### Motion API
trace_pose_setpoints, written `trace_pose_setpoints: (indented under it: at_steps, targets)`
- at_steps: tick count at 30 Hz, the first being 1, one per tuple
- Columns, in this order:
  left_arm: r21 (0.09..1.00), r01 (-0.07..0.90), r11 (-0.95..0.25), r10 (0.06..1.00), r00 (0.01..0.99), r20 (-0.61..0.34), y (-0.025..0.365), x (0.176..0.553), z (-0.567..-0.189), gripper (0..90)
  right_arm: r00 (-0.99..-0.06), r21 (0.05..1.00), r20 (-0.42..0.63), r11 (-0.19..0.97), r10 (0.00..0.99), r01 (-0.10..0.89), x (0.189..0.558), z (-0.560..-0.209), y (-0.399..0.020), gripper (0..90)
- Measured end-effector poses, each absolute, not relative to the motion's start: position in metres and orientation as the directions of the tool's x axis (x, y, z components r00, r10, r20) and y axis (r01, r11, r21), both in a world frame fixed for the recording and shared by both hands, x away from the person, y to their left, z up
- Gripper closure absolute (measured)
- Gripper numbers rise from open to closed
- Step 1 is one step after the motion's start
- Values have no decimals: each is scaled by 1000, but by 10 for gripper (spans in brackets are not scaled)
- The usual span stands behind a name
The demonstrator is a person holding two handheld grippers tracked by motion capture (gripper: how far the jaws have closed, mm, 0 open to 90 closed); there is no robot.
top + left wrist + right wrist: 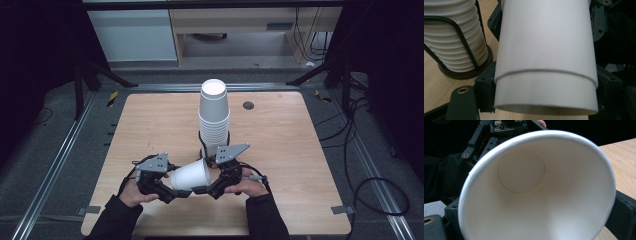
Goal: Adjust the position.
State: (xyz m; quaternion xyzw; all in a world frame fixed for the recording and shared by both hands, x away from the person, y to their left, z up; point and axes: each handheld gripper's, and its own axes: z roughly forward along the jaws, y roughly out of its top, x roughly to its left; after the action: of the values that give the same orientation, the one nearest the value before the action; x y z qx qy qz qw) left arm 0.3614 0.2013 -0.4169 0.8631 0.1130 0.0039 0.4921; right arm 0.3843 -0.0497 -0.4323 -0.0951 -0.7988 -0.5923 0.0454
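- Paper cup point(191, 175): we are logging one white cup, lying on its side in the air just in front of the stack of cups point(214, 117), between the two grippers; in the left gripper view a second rim line is showing on its wall point(546, 50) (possibly two nested cups, we cannot tell).
- Left gripper point(172, 192): we are seeing its jaws pressing both sides of the cup near the rim, closed onto it.
- Right gripper point(202, 189): we are seeing its jaws flanking the cup's open mouth point(536, 192) and closed against the rim, with the cup's inside facing its camera.
- Stack of cups: standing upside down in a black wire holder point(461, 37) on a round dark base, behind the held cup.
- Table point(280, 150): wooden top, carrying the stack; a small dark disc point(248, 105) is sitting to the right of the stack.
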Motion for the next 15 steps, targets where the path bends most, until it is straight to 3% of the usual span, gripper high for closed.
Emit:
trace_pose_setpoints:
  at_steps: [15]
  targets:
    - [844,184,-504,219,972,-81,201,360,-414,208,-978,939,186,278,90,204,385,-430,-53,80]
